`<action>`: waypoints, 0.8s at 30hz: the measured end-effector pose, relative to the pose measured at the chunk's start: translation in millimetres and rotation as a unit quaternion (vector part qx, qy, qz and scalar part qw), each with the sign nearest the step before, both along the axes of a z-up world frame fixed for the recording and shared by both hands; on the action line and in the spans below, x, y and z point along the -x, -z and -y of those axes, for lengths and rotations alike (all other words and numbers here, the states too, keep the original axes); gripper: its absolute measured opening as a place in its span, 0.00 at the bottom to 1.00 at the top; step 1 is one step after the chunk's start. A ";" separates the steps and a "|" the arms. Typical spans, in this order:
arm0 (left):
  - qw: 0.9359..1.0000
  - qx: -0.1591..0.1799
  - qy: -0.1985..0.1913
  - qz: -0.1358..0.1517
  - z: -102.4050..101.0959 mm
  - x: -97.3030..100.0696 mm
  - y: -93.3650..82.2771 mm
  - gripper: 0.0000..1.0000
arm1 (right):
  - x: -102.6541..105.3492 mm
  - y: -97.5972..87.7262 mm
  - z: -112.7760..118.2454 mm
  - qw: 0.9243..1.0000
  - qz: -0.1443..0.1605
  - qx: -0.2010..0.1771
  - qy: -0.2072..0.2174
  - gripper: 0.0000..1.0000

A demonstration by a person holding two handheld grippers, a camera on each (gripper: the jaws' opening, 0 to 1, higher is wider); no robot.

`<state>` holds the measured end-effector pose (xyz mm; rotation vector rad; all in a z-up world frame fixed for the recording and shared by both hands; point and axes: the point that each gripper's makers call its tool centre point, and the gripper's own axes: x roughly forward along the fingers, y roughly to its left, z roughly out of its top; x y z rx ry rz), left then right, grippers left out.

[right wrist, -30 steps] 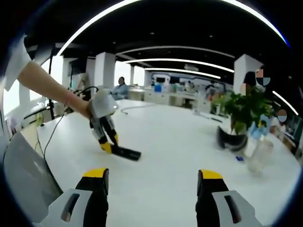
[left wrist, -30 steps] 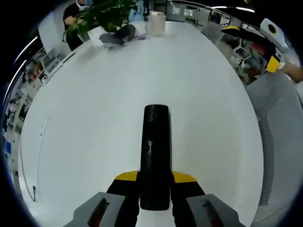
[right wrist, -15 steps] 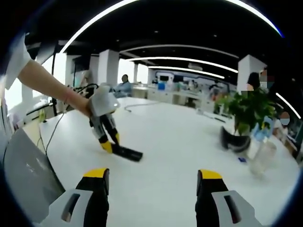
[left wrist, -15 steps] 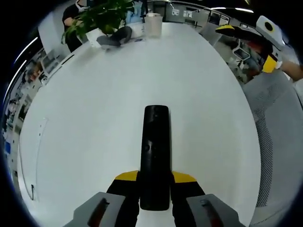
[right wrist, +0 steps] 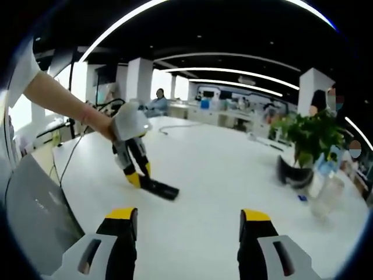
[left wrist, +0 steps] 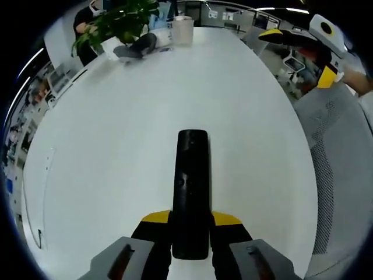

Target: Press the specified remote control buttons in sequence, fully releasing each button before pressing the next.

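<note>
Left gripper (left wrist: 191, 224): its yellow-tipped jaws pinch the near end of the remote from both sides; the base of the gripper is cut off by the bottom of the left gripper view.
Remote (left wrist: 191, 186): a long black bar lying flat on the table and pointing away from the jaws; its near end is hidden between them, and its buttons are too dark to tell apart, apart from a faint mark near the middle.
Right gripper (right wrist: 189, 224): jaws spread wide with nothing between them, held above the table and well apart from the remote; in the left gripper view it shows at the far right, partly cut off.
Same grip from the right gripper view: the left gripper (right wrist: 135, 172) tilts down onto the remote (right wrist: 160, 188), held by a hand (right wrist: 108, 129) with a bare forearm.
Table (left wrist: 116, 146): white and wide, its near edge rounded.
Chair (left wrist: 338, 151): grey mesh, at the right edge, only partly seen.
Plant (right wrist: 312, 135): green leaves at the far end of the table, in a dark pot (right wrist: 293, 174).
Clear container (right wrist: 327, 197): just beside the pot, blurred.
Background: an office with columns and ceiling light strips, seated people far off, all too small to make out.
</note>
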<state>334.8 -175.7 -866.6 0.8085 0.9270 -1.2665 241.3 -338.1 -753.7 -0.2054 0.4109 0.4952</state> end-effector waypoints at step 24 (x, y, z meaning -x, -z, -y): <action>1.000 0.007 0.012 0.000 2.3 24.6 -0.3 0.24 | 4.2 4.5 -10.6 0.999 -0.010 0.012 -0.029 0.65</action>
